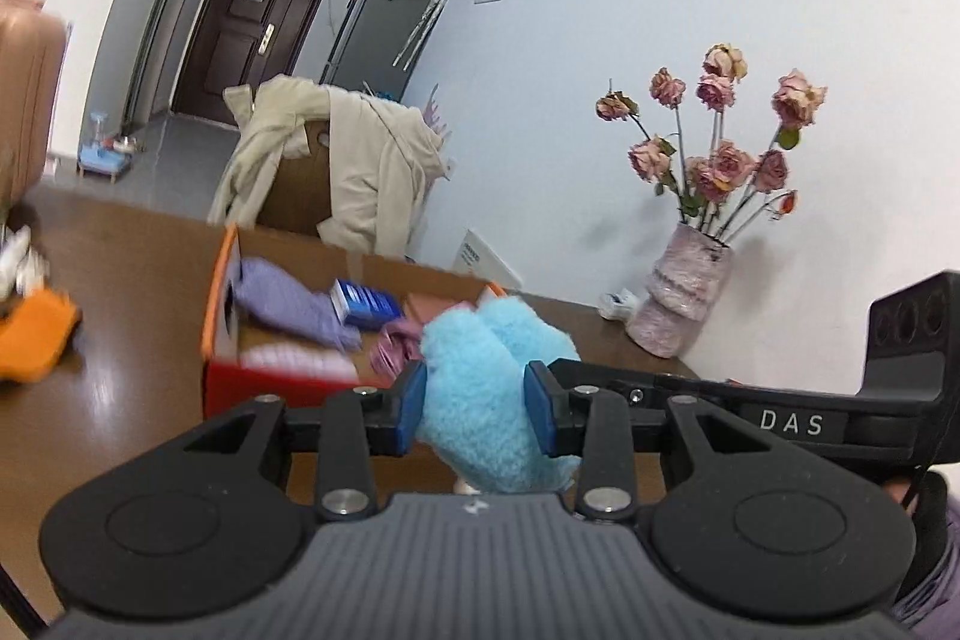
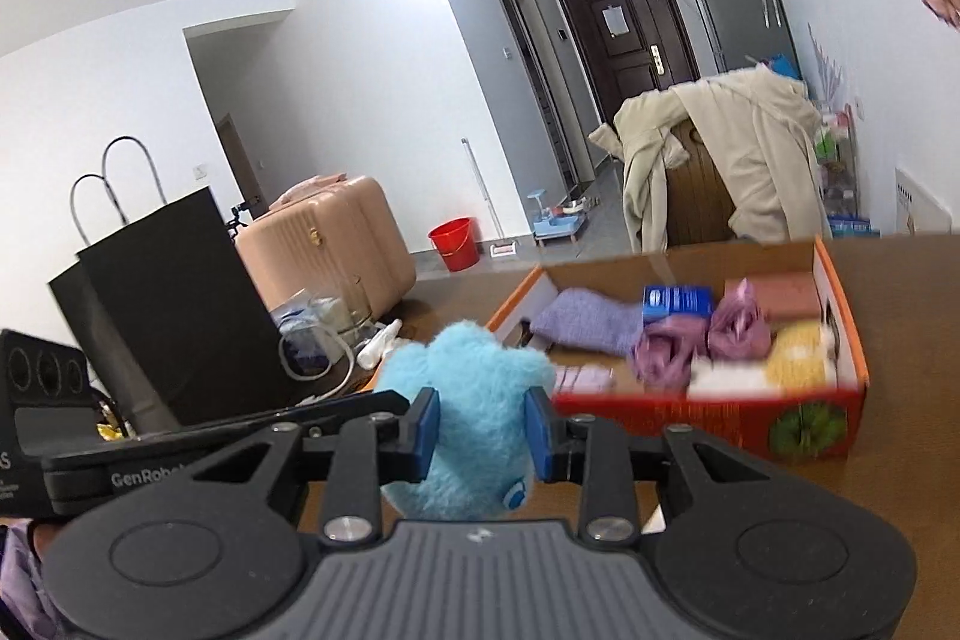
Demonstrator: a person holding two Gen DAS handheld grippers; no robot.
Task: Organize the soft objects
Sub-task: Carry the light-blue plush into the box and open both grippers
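A fluffy light-blue plush toy (image 1: 489,382) is held between both grippers above the brown table, just in front of an orange-red cardboard box (image 1: 219,304). My left gripper (image 1: 477,409) is shut on one side of the plush. My right gripper (image 2: 480,427) is shut on the plush's other side (image 2: 465,400). The box (image 2: 840,316) holds a lilac knit cloth (image 2: 585,319), a blue packet (image 2: 678,301), purple-pink bundles (image 2: 699,340), a yellow soft item (image 2: 801,355) and a pink block (image 2: 786,295).
A vase of dried pink roses (image 1: 690,298) stands at the wall, right of the box. An orange item (image 1: 36,337) lies on the table's left. A black paper bag (image 2: 174,304), cables and a white bottle (image 2: 378,337) sit left. A coat-draped chair (image 2: 720,166) stands behind the table.
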